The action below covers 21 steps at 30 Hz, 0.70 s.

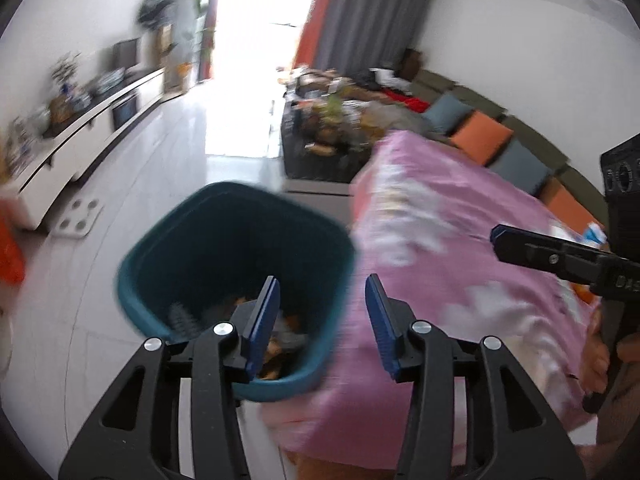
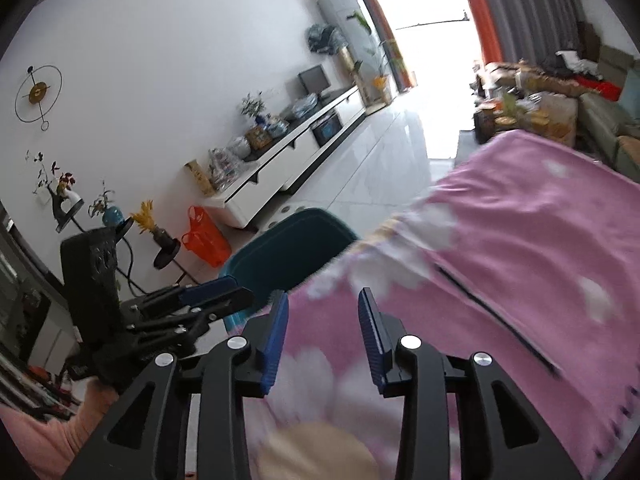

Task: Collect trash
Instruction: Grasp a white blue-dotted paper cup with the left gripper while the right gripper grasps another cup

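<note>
A teal trash bin [image 1: 236, 264] stands on the floor beside a table under a pink flowered cloth [image 1: 460, 248]. Crumpled trash [image 1: 280, 344] lies at the bin's bottom. My left gripper [image 1: 323, 280] hovers over the bin's right rim, open, nothing between its blue pads. In the right wrist view my right gripper [image 2: 323, 296] is above the pink cloth [image 2: 520, 240], open and empty. The bin [image 2: 288, 252] sits just beyond the cloth's left edge, and the left gripper [image 2: 212, 292] shows at the left, held by a hand. The right gripper's finger [image 1: 560, 256] enters the left wrist view from the right.
A white low cabinet [image 2: 288, 160] with ornaments runs along the left wall. An orange plastic bag [image 2: 206, 236] and small stands with vases [image 2: 160, 236] sit near it. A cluttered dark coffee table [image 1: 320, 140] and a sofa with cushions [image 1: 480, 136] lie beyond. White tiled floor [image 1: 160, 184] stretches toward the bright doorway.
</note>
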### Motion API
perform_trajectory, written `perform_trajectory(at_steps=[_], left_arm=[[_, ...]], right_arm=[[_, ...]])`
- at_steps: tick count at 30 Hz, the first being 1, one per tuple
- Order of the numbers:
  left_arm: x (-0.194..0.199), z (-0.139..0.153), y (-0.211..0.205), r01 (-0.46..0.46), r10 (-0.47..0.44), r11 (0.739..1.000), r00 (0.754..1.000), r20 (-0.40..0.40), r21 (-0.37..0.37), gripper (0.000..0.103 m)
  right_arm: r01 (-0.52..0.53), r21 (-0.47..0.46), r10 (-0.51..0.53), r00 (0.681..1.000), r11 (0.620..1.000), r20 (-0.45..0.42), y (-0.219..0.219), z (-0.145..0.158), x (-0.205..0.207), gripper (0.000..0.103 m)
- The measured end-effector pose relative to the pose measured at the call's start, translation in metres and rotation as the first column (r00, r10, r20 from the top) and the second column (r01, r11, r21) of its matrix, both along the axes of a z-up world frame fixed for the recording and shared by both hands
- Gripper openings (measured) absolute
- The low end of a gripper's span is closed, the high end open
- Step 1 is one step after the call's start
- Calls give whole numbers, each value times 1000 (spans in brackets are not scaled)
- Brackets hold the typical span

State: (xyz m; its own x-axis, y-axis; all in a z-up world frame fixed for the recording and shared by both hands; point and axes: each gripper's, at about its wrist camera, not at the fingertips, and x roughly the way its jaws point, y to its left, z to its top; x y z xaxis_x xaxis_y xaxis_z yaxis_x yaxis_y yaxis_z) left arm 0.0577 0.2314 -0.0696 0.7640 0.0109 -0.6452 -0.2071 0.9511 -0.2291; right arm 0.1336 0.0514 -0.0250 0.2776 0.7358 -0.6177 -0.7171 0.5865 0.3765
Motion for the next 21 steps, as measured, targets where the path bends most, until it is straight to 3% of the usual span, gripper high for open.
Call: perform_trajectory(at_steps=[4, 9, 13, 21], left_arm=[[12, 12, -47, 126, -126, 992, 992, 24, 15, 45], [32, 21, -111, 287, -288, 957, 957, 38, 31, 45], [48, 19, -155, 387, -388, 922, 921, 25, 28, 45], [81, 16, -245, 562, -562, 826, 827, -7, 35, 45]], right_arm=[[93, 6, -94, 995, 996, 35, -60, 9, -7, 35], [249, 20, -250, 967, 968, 39, -136, 12, -15, 36], [379, 22, -380, 925, 925, 18, -194, 3, -19, 36], [595, 40, -594, 804, 803, -29, -290, -13, -27, 36]])
